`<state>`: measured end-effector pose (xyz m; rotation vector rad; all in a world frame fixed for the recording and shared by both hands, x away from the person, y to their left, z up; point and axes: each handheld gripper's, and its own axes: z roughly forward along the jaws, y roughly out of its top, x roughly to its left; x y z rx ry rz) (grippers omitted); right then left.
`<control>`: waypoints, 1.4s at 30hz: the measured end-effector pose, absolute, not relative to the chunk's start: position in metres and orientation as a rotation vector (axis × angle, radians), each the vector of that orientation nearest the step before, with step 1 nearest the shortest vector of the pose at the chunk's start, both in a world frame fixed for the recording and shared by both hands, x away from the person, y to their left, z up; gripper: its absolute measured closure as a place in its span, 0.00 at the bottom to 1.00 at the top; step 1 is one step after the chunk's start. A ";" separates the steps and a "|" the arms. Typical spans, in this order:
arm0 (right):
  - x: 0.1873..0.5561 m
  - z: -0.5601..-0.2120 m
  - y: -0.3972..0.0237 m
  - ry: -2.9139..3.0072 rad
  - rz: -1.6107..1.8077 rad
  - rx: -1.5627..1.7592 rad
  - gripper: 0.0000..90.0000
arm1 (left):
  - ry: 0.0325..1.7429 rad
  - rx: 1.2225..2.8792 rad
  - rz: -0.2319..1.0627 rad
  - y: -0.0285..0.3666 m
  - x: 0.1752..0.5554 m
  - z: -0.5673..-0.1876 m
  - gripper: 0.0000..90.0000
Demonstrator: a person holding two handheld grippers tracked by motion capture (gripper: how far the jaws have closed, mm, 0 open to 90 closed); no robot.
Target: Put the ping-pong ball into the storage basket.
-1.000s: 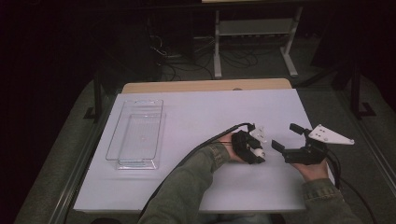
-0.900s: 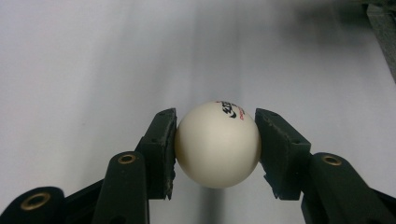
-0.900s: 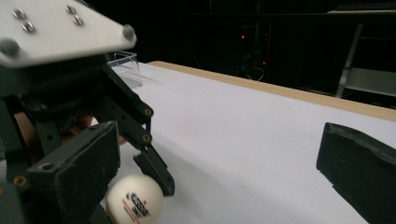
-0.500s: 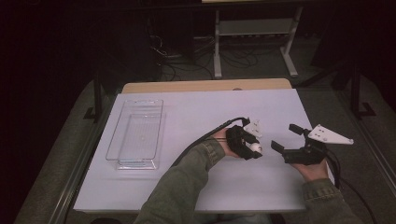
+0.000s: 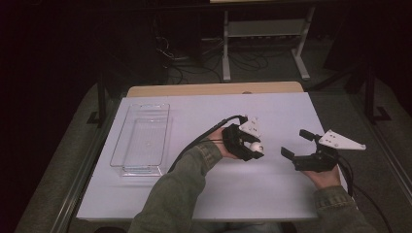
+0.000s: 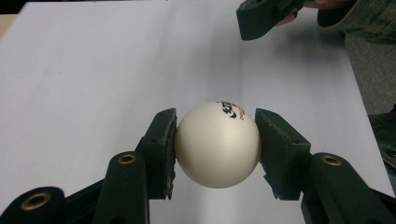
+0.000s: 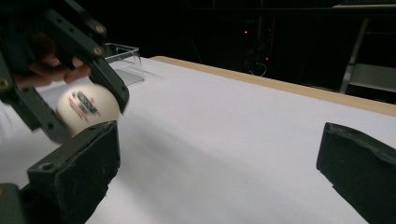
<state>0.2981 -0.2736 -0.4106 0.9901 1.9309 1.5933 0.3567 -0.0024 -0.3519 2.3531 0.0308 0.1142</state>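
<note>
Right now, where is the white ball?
The white ball sits clamped between the left gripper's fingers, right of table centre in the high view, between the clear tray and the open right gripper.

White ball (image 6: 217,143) clamped between hand-held gripper (image 6: 215,140) jaws, white table (image 6: 93,70)

On the table (image 5: 204,109), the tray (image 5: 141,138) lies left, the ball (image 5: 254,146) centre, between both grippers.

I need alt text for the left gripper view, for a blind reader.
The left gripper clamps a white ping-pong ball with black and red print between its two black jaws, above a white table. The right gripper's jaw tip shows top right.
</note>
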 end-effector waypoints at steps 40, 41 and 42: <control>0.297 -0.412 -0.273 1.950 1.572 0.998 0.00 | 0.144 2.336 0.267 0.078 0.354 -0.297 0.56; 0.297 -0.412 -0.273 1.950 1.572 0.998 0.00 | 0.150 2.338 0.276 0.082 0.354 -0.295 0.56; 0.297 -0.412 -0.273 1.950 1.573 0.995 0.00 | 0.160 2.336 0.280 0.087 0.355 -0.294 0.56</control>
